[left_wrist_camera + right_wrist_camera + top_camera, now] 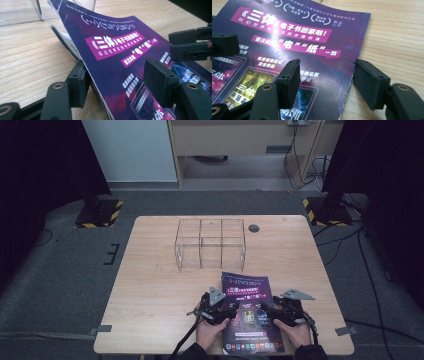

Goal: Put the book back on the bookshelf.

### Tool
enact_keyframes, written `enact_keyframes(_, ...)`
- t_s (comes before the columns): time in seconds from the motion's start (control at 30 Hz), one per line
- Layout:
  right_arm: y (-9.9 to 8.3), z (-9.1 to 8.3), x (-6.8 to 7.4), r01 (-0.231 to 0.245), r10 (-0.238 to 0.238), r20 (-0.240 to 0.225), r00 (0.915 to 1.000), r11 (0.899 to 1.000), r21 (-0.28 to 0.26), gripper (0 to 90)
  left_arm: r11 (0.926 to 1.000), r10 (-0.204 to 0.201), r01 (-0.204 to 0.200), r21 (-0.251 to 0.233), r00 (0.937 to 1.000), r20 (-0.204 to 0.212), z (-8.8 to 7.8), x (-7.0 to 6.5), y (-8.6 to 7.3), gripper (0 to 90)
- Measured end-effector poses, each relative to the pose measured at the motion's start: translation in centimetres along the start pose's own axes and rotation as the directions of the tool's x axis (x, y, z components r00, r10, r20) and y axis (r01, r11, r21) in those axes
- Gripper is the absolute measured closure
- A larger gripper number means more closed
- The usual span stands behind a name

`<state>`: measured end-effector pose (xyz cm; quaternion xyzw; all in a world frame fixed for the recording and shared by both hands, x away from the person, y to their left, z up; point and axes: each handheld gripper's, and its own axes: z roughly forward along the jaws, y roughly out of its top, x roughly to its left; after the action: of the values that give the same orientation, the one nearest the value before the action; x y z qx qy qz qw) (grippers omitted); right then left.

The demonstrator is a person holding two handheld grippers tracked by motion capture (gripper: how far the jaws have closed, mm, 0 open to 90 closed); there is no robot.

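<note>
A: Where was the magazine (250, 312)?
B: Flat on the bench (150, 285), near edge, just in front of the clear 3-bay box (210, 244).
A: Left gripper (117, 82)?
B: Jaws apart, straddling the mag's left edge, which was lifted; pads not pressing.
A: Right gripper (324, 82)?
B: Jaws apart too, astride the right edge, nothing gripped. 2 hands at the bench's near edge.

Both grippers are black, the left gripper (226, 310) and right gripper (270, 312) each topped by a grey three-cornered plate and trailing a black cable. The jaws are blocky, with brass-ringed screw holes. Dark sleeves (192, 353) show at lower centre.
</note>
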<state>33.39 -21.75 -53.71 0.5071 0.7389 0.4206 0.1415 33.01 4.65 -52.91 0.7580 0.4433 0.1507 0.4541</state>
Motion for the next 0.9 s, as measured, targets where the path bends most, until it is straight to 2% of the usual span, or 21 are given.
enact_keyframes(0.1, 0.0, 0.0, 0.0, 0.015, -0.015, 0.002, 0.9999, 1.0, 0.002, 38.5, 0.9991, 0.026, -0.024, 0.036, 0.9975, -0.065, 0.4, 0.2, 0.1, 34.1)
enact_keyframes(0.13, 0.0, 0.0, 0.0, 0.016, -0.016, 0.002, 0.9999, 1.0, 0.004, 38.5, 0.9982, 0.019, -0.014, 0.059, 0.9966, -0.08, 0.6, 0.5, 0.0, 33.9)
enact_keyframes(0.17, 0.0, -0.1, 0.0, 0.012, -0.012, 0.002, 0.9999, 1.0, 0.006, 38.5, 0.9954, -0.011, 0.019, 0.094, 0.9969, -0.078, 0.8, 0.9, 0.1, 33.4)
enact_keyframes(0.2, 0.0, -0.1, 0.0, 0.012, -0.012, 0.002, 0.9999, 1.0, 0.006, 38.5, 0.9954, -0.011, 0.019, 0.094, 0.9969, -0.078, 0.8, 0.9, 0.1, 33.2)
enact_keyframes(0.23, 0.0, 0.0, 0.0, 0.015, -0.015, 0.001, 0.9999, 1.0, 0.004, 38.5, 0.9952, -0.035, 0.041, 0.088, 0.9969, -0.071, 0.8, 1.3, 0.1, 36.8)
enact_keyframes(0.33, 0.0, 0.0, 0.0, 0.014, -0.014, 0.0, 0.9999, 1.0, 0.003, 38.5, 0.9949, -0.048, 0.054, 0.085, 0.9958, -0.079, 0.7, 1.4, 0.1, 40.8)
enact_keyframes(0.4, 0.0, -0.1, 0.0, 0.013, -0.013, 0.002, 0.9999, 1.0, 0.006, 38.5, 0.9964, -0.053, 0.059, 0.062, 0.9952, -0.082, 0.5, 1.3, 0.0, 43.2)
enact_keyframes(0.43, 0.0, 0.0, 0.0, 0.015, -0.015, 0.001, 0.9999, 1.0, 0.005, 38.5, 0.9976, -0.061, 0.063, 0.029, 0.9959, -0.067, 0.3, 1.2, 0.0, 45.0)
enact_keyframes(0.47, 0.0, -0.1, 0.0, 0.013, -0.013, 0.001, 0.9999, 1.0, 0.005, 38.5, 0.9964, -0.083, 0.083, -0.014, 0.9963, -0.019, 0.0, 1.1, 0.1, 48.2)
enact_keyframes(0.5, 0.0, -0.1, 0.0, 0.007, -0.007, 0.0, 1.0, 1.0, 0.007, 38.5, 0.9925, -0.118, 0.12, -0.024, 0.991, 0.064, -0.2, 1.0, 0.4, 52.9)
enact_keyframes(0.53, 0.0, -0.1, 0.0, 0.01, -0.01, 0.0, 1.0, 1.0, 0.004, 38.5, 0.9939, -0.106, 0.108, -0.022, 0.9903, 0.091, -0.1, 0.5, 0.6, 52.7)
enact_keyframes(0.57, 0.0, 0.0, 0.0, 0.014, -0.014, 0.0, 0.9999, 1.0, 0.003, 38.5, 0.9982, -0.052, 0.054, -0.024, 0.996, 0.072, -0.1, -0.3, 0.7, 51.8)
enact_keyframes(0.6, 0.0, 0.0, 0.0, 0.014, -0.014, -0.002, 0.9999, 1.0, 0.003, 38.5, 0.9996, -0.013, 0.015, -0.025, 0.998, 0.062, 0.0, -1.0, 0.8, 48.0)
enact_keyframes(0.63, 0.0, -0.1, -0.1, 0.011, -0.011, -0.003, 0.9999, 1.0, 0.003, 38.5, 0.9996, -0.013, 0.015, -0.025, 0.998, 0.062, 0.0, -1.0, 0.8, 43.9)
enact_keyframes(0.67, 0.0, -0.1, -0.1, 0.009, -0.009, -0.004, 1.0, 1.0, 0.002, 38.5, 0.9988, 0.045, -0.044, -0.023, 0.9984, 0.033, -0.1, -1.9, 1.0, 43.1)
enact_keyframes(0.73, 0.0, -0.1, -0.1, 0.008, -0.008, -0.005, 1.0, 1.0, 0.002, 38.6, 0.9988, 0.044, -0.043, -0.023, 0.9984, 0.035, -0.1, -1.9, 1.1, 43.3)
enact_keyframes(0.83, 0.0, -0.1, -0.1, 0.003, -0.003, -0.007, 1.0, 1.0, 0.001, 38.6, 0.9998, 0.021, -0.021, 0.007, 0.9992, 0.034, 0.2, -1.0, 0.8, 43.1)
enact_keyframes(0.9, 0.0, -0.1, -0.1, -0.001, 0.001, -0.009, 1.0, 1.0, 0.001, 38.6, 0.9995, 0.025, -0.025, 0.019, 0.9994, 0.024, 0.4, -0.5, 0.6, 42.0)
